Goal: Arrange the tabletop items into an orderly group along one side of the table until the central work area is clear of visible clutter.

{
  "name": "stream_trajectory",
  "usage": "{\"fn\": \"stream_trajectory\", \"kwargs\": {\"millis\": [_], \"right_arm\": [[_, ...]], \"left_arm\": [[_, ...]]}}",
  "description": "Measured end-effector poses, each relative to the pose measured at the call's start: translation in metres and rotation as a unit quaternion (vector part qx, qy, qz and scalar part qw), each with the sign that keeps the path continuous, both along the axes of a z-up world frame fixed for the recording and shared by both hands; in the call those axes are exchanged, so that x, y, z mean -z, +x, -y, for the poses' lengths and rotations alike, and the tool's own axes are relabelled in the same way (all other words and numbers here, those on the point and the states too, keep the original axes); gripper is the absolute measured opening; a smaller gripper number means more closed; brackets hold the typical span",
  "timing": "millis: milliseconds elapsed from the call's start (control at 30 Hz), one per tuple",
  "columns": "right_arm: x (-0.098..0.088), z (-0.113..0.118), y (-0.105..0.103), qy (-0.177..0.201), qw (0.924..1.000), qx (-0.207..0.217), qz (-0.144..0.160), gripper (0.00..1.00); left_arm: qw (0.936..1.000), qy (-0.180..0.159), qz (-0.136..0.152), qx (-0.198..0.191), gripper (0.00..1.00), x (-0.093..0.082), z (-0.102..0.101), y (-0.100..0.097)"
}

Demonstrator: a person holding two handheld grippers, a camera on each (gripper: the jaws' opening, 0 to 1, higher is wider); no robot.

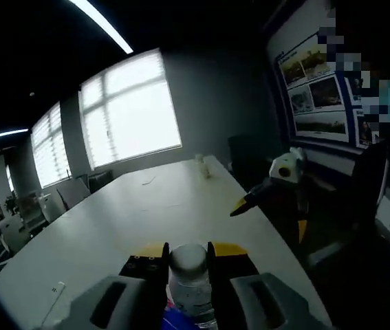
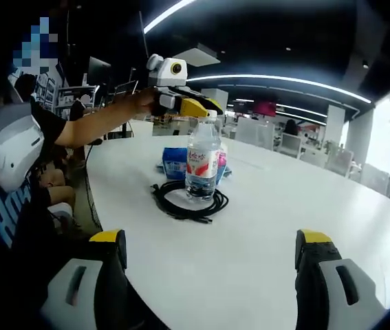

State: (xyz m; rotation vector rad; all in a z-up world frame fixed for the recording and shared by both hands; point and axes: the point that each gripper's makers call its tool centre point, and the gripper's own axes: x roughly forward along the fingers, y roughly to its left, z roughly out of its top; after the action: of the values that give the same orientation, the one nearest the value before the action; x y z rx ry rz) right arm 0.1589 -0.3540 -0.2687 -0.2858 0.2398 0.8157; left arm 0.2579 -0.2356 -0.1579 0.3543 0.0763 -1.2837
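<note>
Left gripper view: left gripper (image 1: 189,256) pinching the cap of a water bottle (image 1: 190,283) between its yellow-tipped jaws, above a long white table (image 1: 112,220); right gripper (image 1: 267,189) off to the right beyond the table edge, a small pale item (image 1: 201,165) far down the table. Right gripper view: right gripper (image 2: 212,251) spread wide, holding nothing, well short of the bottle (image 2: 202,159), ringed by a coiled black cable (image 2: 189,202), blue and pink packets (image 2: 176,163) just behind; left gripper (image 2: 184,102) at the cap.

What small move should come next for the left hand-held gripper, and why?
Probably lift the water bottle straight up. The left hand-held gripper is closed on its cap, and the bottle stands inside the coiled black cable, so sliding it could drag the cable.
</note>
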Motion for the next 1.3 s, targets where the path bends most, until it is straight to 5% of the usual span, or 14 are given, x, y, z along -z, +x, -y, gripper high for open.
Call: {"fn": "stream_trajectory", "kwargs": {"millis": [300, 567, 767, 967, 1133, 1300], "right_arm": [[0.002, -0.002, 0.000, 0.001, 1.0000, -0.002, -0.003, 1.00], [0.003, -0.006, 0.000, 0.000, 1.0000, -0.005, -0.005, 1.00], [0.006, -0.006, 0.000, 0.000, 1.0000, -0.004, -0.008, 1.00], [0.009, -0.008, 0.002, 0.004, 0.9999, -0.005, -0.012, 1.00], [0.010, -0.010, 0.004, 0.003, 0.9999, -0.005, -0.015, 1.00], [0.008, -0.008, 0.005, 0.006, 0.9998, -0.002, -0.016, 1.00]], "left_arm": [[0.9998, -0.009, -0.018, -0.006, 0.20, 0.001, -0.002, 0.005], [0.9997, -0.008, 0.006, -0.021, 0.22, 0.000, -0.003, 0.001], [0.9946, -0.073, -0.019, -0.072, 0.30, -0.010, -0.006, 0.006], [0.9917, -0.065, -0.003, -0.111, 0.32, 0.001, -0.008, 0.010], [0.9926, -0.029, -0.023, -0.116, 0.34, 0.025, -0.007, 0.019], [0.9912, -0.052, -0.045, -0.113, 0.34, 0.025, -0.002, 0.019]]}}
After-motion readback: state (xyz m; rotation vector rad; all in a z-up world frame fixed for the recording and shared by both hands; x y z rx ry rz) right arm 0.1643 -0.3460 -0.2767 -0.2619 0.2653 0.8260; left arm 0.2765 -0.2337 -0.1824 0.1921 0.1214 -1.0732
